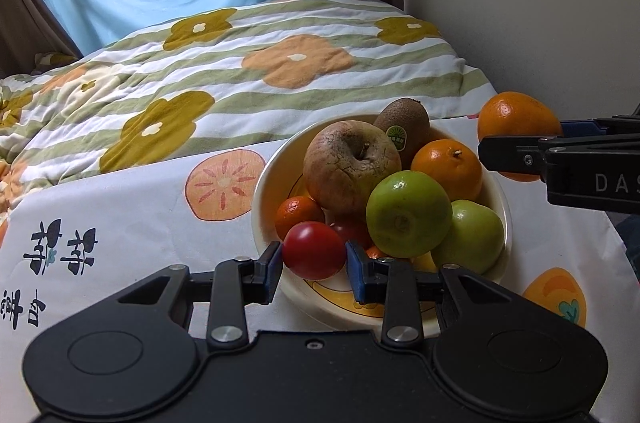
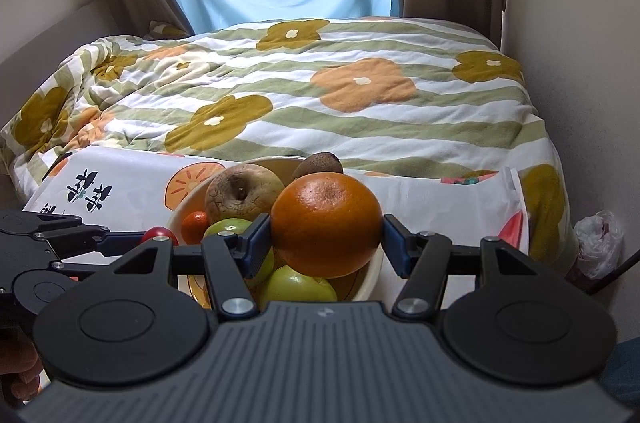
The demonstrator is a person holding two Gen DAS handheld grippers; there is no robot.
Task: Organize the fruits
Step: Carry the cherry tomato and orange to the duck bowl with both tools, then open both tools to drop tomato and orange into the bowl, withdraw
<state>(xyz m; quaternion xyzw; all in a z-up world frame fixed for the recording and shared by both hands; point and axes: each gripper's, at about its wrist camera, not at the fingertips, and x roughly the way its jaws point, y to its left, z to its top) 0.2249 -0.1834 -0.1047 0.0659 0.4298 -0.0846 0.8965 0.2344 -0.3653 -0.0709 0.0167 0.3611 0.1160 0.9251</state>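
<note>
A cream bowl [image 1: 262, 183] on a printed cloth holds a brown wrinkled apple [image 1: 348, 167], a kiwi [image 1: 404, 123], an orange [image 1: 448, 169], two green apples [image 1: 408, 215], a small mandarin [image 1: 298, 215] and other fruit. My left gripper [image 1: 314, 259] is shut on a red tomato [image 1: 314, 249] at the bowl's near rim. My right gripper [image 2: 326, 243] is shut on a large orange [image 2: 326, 223] above the bowl's right side; in the left wrist view that orange [image 1: 516, 119] is at the far right. The bowl [image 2: 370, 273] shows below it.
The white printed cloth [image 1: 140, 223] covers the table. A bed with a flowered striped quilt [image 1: 260, 63] lies behind. A wall [image 1: 540, 3] is on the right. A plastic bag [image 2: 598, 243] sits on the floor at the right.
</note>
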